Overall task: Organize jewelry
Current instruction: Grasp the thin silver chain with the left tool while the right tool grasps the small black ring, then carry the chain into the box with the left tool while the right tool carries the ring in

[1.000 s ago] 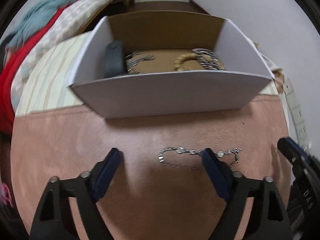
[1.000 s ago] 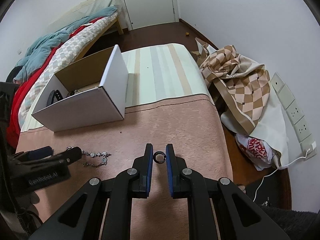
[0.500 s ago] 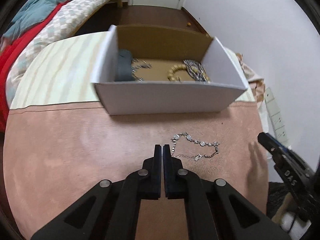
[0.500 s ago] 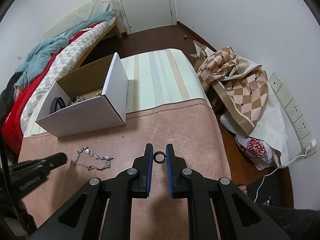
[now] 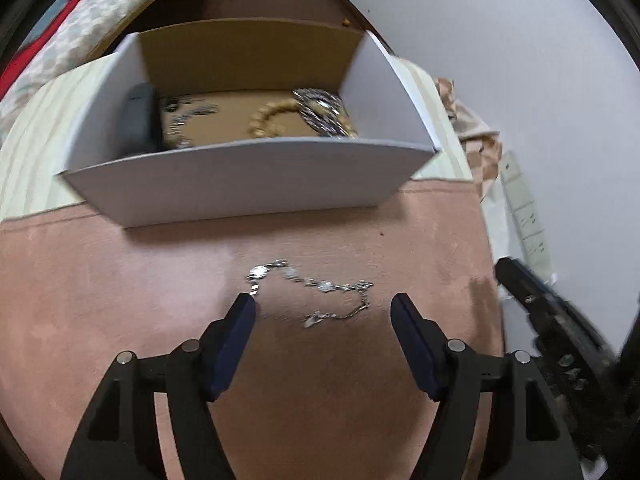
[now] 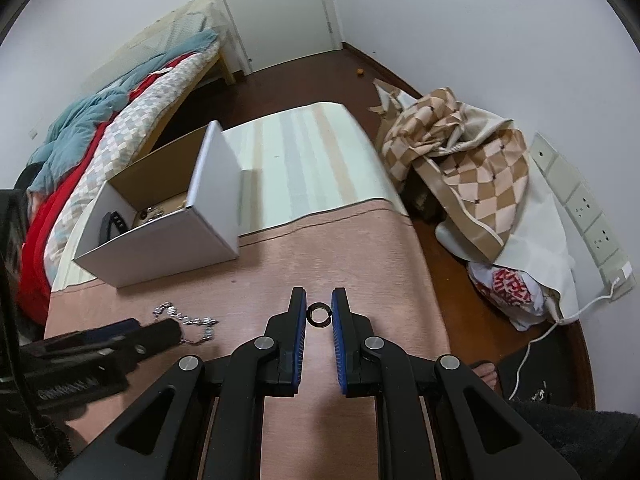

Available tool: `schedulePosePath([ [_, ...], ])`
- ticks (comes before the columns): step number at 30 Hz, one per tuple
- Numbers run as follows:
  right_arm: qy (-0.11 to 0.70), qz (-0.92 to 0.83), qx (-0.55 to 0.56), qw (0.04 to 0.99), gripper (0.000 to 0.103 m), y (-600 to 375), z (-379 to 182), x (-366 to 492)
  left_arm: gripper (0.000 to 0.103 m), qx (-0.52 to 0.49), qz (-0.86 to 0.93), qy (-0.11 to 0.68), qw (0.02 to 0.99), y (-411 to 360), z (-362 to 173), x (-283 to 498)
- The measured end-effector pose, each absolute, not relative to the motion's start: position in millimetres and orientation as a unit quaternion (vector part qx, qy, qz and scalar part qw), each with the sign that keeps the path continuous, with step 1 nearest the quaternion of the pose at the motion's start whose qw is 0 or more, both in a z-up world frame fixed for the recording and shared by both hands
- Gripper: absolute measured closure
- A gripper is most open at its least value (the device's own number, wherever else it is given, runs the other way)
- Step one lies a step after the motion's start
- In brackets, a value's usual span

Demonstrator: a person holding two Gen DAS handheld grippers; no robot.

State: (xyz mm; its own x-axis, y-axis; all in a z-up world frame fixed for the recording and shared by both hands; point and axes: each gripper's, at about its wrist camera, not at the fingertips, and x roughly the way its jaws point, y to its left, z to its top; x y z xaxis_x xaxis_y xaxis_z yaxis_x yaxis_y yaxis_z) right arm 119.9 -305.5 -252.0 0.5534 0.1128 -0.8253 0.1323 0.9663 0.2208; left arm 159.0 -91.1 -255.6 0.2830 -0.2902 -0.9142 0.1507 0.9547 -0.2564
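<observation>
A silver chain bracelet (image 5: 316,292) lies on the pink cloth in front of a white cardboard box (image 5: 248,184). My left gripper (image 5: 324,308) is open, its fingers on either side of the chain, just above it. The box holds a dark band (image 5: 138,116), a beaded bracelet (image 5: 272,118) and silver chains (image 5: 320,110). My right gripper (image 6: 319,314) is shut on a small dark ring (image 6: 319,314), held above the cloth to the right of the box (image 6: 160,248). The chain (image 6: 188,318) and left gripper (image 6: 120,340) show at its left.
The pink cloth (image 6: 360,264) covers a low table with a striped cloth (image 6: 304,160) behind. A bed with quilts (image 6: 100,136) stands at the left. Checked fabric and bags (image 6: 472,176) lie on the floor at the right, by wall sockets (image 6: 580,208).
My left gripper was open, shut empty half a second ago, and is open again, now astride the chain and nearer the box. My right gripper keeps hold of the ring, nearly still.
</observation>
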Motion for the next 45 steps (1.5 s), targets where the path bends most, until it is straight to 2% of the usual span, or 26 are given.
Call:
schedulePosePath([
  [8,0.477,-0.035,0.146,0.866,0.09,-327,-256,123,0.036,0.082,-0.125,0.544,0.826,-140,-262,151],
  [9,0.478,-0.037,0.146,0.866,0.09,-328,-257,124,0.04,0.082,-0.131,0.538,0.829,-141,-262,150],
  [11,0.477,-0.039,0.147,0.865,0.09,-329,-257,124,0.067,0.087,-0.141,0.525,0.835,-143,-258,148],
  [12,0.477,-0.039,0.147,0.866,0.09,-329,-257,123,0.092,0.09,-0.143,0.524,0.835,-145,-257,148],
  [13,0.477,-0.04,0.147,0.866,0.09,-329,-256,123,0.098,0.091,-0.145,0.526,0.833,-147,-257,148],
  [20,0.467,-0.036,0.153,0.87,0.09,-329,-249,120,0.099,0.004,-0.14,0.542,0.829,-110,-253,143],
  [28,0.456,-0.003,0.163,0.875,0.09,-316,-231,117,0.099,-0.108,-0.127,0.539,0.826,-44,-220,131],
  [37,0.452,0.04,0.174,0.874,0.09,-300,-202,127,0.099,-0.13,-0.157,0.5,0.842,-31,-160,136],
  [45,0.441,0.112,0.172,0.874,0.09,-279,-150,168,0.099,-0.125,-0.184,0.461,0.859,-35,-101,171],
])
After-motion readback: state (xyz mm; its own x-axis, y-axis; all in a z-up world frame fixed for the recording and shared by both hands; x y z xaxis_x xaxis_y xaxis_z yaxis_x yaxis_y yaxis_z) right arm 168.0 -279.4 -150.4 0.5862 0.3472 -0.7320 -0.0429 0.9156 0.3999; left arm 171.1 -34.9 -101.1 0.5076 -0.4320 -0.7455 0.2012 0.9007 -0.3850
